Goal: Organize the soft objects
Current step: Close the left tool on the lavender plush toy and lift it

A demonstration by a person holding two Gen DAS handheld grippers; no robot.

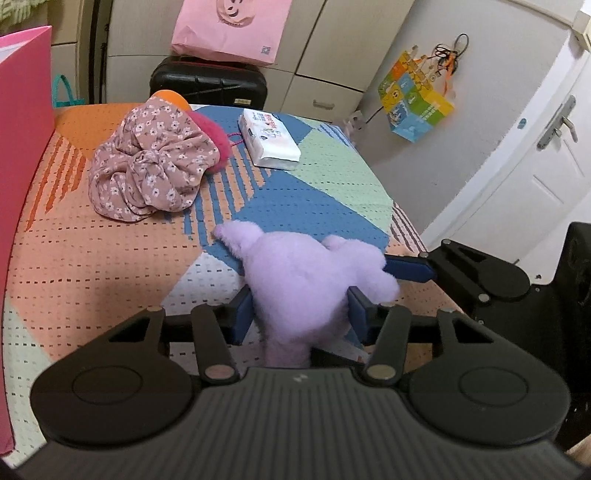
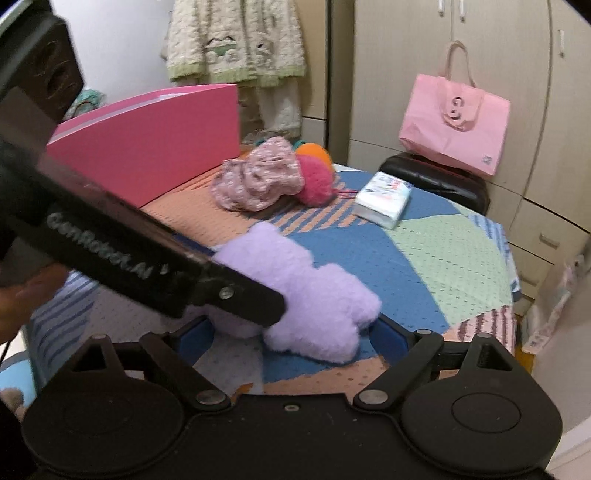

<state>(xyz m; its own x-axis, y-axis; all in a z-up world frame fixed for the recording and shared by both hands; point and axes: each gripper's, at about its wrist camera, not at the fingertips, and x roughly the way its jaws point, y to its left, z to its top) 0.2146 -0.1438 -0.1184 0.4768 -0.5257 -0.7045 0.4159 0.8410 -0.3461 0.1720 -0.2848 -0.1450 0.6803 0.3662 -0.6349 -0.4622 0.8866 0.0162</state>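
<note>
Your left gripper [image 1: 301, 310] is clamped on the lilac plush toy [image 1: 314, 273], blue pads pressed into its sides near the bed's front edge. Your right gripper [image 2: 295, 332] stands wide apart, the toy between its pads, whether touching I cannot tell. Outward on the patchwork bedspread [image 1: 110, 266], the floral cloth [image 1: 155, 162] lies at eleven o'clock and the tissue pack [image 1: 267, 136] at twelve.

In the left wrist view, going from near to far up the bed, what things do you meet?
Left gripper closed on the purple plush → floral cloth → tissue pack → black suitcase beyond the bed → pink bag on top of it.
</note>
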